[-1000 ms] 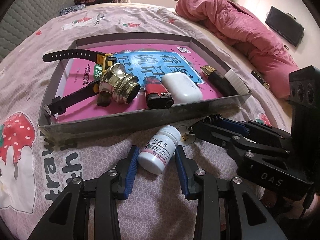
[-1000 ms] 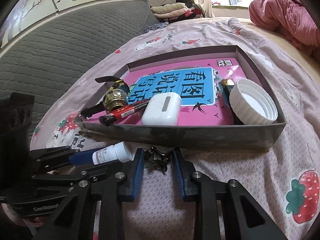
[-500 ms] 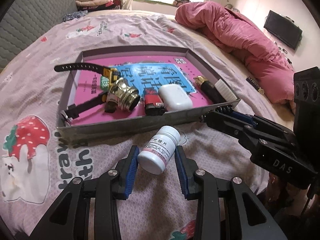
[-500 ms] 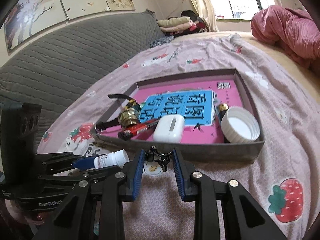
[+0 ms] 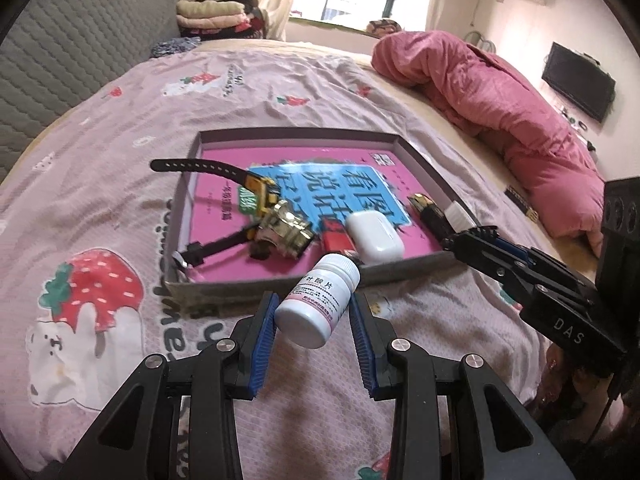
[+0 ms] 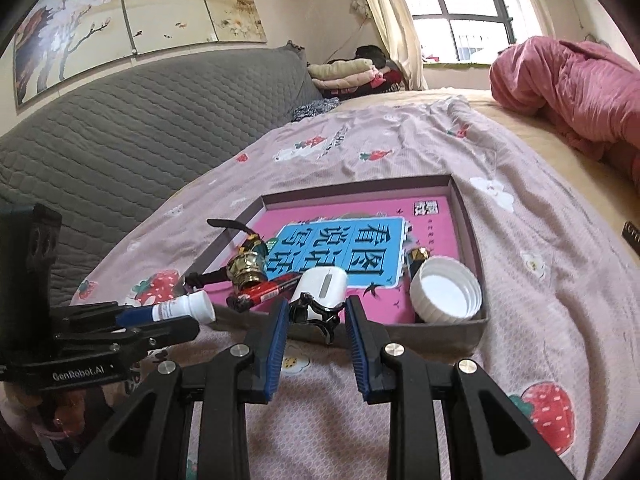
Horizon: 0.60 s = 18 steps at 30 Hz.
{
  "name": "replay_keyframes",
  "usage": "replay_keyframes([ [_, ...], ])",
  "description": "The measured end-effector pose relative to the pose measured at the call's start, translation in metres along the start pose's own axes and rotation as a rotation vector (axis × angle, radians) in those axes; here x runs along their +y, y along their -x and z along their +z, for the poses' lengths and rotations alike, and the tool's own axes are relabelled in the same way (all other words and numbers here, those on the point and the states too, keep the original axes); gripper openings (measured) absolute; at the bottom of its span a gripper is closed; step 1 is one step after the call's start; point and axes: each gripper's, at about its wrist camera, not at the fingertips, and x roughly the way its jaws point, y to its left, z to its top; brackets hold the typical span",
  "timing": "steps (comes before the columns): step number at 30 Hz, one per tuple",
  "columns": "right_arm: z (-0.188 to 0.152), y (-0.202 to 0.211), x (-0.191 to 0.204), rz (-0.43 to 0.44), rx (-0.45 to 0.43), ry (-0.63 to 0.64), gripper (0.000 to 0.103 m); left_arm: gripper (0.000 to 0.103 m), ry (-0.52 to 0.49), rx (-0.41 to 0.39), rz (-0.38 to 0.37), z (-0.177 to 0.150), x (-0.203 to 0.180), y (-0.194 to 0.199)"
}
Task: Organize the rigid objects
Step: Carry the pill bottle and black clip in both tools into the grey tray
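Pill bottle sits clamped between the left gripper jaws, a small black metal clip pinched between the right gripper jaws; both appear mid-carry, needing placement beyond the jaws into the tray.

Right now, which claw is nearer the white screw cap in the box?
Right. The right claw, holding a small black clip, hangs just outside the box's near wall, close to the cap. The left claw, holding the pill bottle, is further along that wall.
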Motion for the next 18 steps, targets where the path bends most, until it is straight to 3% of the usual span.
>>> replay_keyframes([
  [18,0.001,-0.019,0.001,-0.055,0.007,0.034,0.029,0.037,0.066,-0.007,0.056,0.02,0.025,-0.034],
])
